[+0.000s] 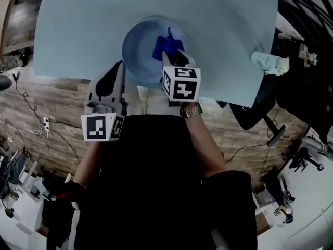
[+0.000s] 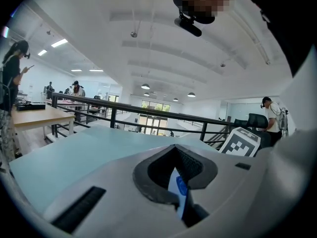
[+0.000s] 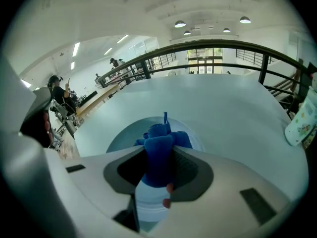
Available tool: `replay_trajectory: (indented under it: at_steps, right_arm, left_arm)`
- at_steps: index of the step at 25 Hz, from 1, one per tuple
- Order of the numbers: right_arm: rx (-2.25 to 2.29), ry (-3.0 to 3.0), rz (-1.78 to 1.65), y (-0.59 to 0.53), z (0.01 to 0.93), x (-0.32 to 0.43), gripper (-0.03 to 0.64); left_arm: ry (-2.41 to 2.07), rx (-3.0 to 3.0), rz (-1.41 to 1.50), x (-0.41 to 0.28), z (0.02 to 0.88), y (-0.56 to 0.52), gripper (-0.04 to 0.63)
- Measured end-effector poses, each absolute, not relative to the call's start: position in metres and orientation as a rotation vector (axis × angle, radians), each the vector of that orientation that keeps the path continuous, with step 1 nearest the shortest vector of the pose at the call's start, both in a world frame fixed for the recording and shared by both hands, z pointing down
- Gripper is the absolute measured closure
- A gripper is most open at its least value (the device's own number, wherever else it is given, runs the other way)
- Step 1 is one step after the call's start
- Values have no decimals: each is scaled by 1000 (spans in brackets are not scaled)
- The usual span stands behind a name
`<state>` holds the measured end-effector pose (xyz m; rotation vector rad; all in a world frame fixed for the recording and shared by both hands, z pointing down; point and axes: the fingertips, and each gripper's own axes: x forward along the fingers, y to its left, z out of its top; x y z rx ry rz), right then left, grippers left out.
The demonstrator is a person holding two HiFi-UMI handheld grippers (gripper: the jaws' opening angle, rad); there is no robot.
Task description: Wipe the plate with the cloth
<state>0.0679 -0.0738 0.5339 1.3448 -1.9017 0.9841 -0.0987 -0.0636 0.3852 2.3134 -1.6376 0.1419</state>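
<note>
Right gripper (image 1: 173, 55), tilted down, clamps the cloth (image 1: 162, 46) over the plate (image 1: 138, 51).

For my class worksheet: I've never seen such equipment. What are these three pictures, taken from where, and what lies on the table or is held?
No robot: a person holds a two-jaw gripper in each hand. One picture looks down from a head camera; the others look along each gripper's jaws. The pale table bears a blue plate and, near its right edge, a pale packet. The right gripper clamps a blue cloth over the plate; the left gripper seems to pinch the plate's rim.
</note>
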Motion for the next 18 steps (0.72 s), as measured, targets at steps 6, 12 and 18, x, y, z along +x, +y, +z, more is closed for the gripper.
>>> replay_trajectory:
  at_steps: [6,12,18]
  right_arm:
    - [1428,-1985,974,-62,503,44,499]
    - [1562,-2016,959,-45,468,38,499]
    - [1763,-2095,865,-34,413,33,499]
  left_arm:
    - [-1545,2414,136,-110,378,-66,594]
    - [-1439,2491,139,-112,371,-66,594]
    - [-1373,2564,127,-115,359,-62,594]
